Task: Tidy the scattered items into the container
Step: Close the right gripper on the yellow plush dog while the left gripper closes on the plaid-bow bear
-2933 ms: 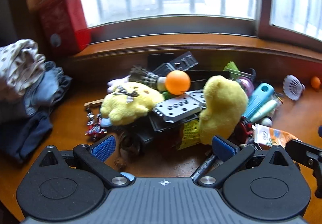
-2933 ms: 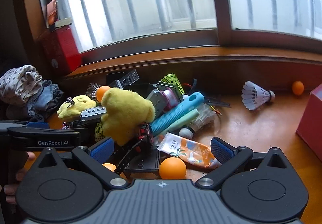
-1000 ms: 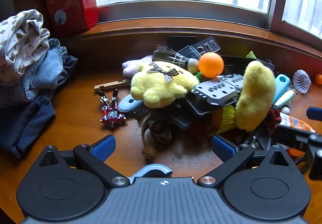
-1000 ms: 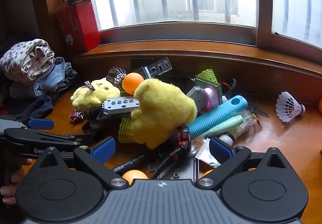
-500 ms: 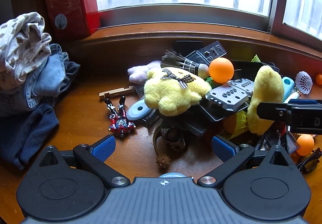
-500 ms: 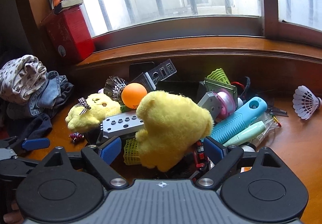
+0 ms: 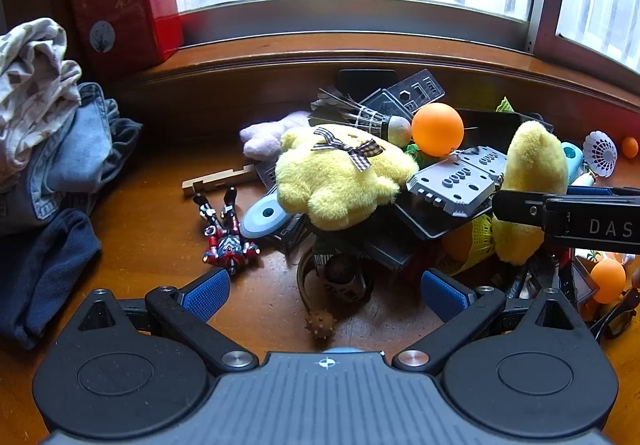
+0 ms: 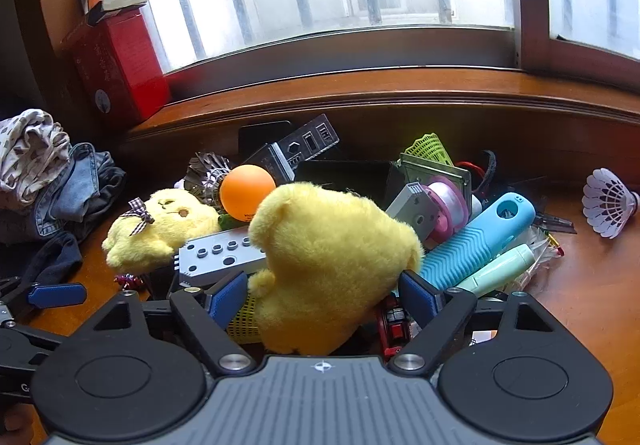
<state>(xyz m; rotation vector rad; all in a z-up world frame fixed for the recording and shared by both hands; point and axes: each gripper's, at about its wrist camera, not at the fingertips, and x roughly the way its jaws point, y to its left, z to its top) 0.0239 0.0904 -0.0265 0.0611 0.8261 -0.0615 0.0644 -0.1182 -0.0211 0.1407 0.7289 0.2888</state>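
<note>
Closing right gripper (image 8: 322,295) fingers around yellow plush (image 8: 332,261), not yet clamped; left gripper (image 7: 326,291) fingers apart, empty; next, squeezing and lifting.

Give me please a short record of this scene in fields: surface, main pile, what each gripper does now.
surface: wooden table under a window
pile: yellow plush, bow plush, orange ball, grey block
right gripper: jaws closing around the yellow plush
left gripper: open, nothing between its fingers

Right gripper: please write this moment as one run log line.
right gripper: closing around yellow plush | left gripper: open, empty
</note>
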